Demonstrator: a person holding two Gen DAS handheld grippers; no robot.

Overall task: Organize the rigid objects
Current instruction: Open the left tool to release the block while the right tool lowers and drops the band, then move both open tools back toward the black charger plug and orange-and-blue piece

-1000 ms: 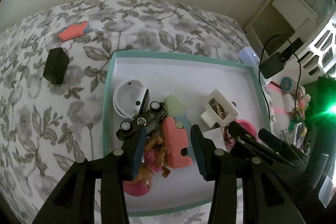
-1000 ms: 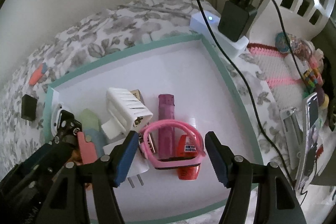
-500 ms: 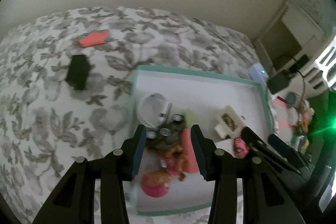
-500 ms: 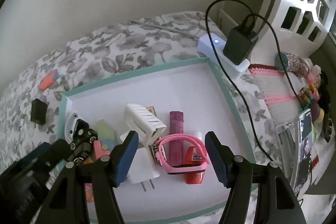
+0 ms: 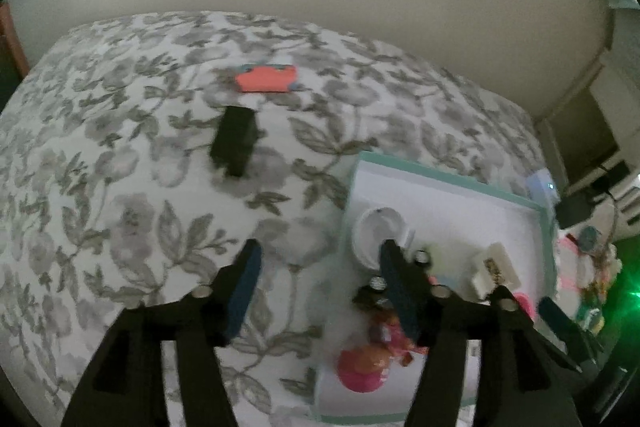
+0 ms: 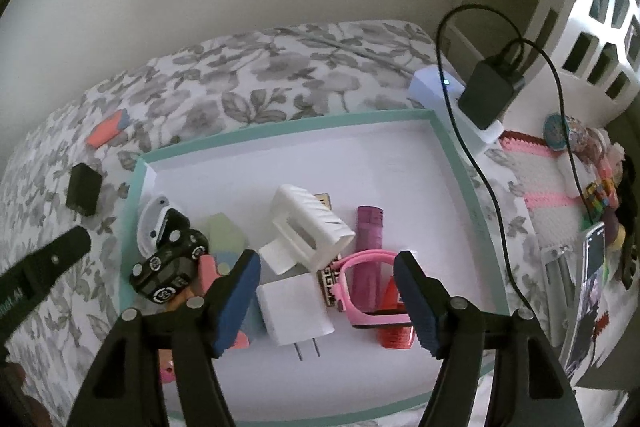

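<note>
Both grippers, left (image 5: 316, 281) and right (image 6: 326, 293), gape wide, empty; we'd pinch the black adapter (image 5: 235, 141), rigid and light, across its flat sides.

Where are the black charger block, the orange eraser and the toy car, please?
black charger block (image 5: 234, 146), left wrist view, centre of its body.
orange eraser (image 5: 265, 83), left wrist view, middle of its top face.
toy car (image 6: 170, 267), right wrist view, its underside.

One tray (image 6: 460, 163) is holding one toy car (image 6: 168, 267), two white chargers (image 6: 294, 307), one pink watch (image 6: 360, 267); beyond the fingers, one black block (image 5: 234, 143) and one orange piece (image 5: 266, 79) are lying on the bed.
</note>
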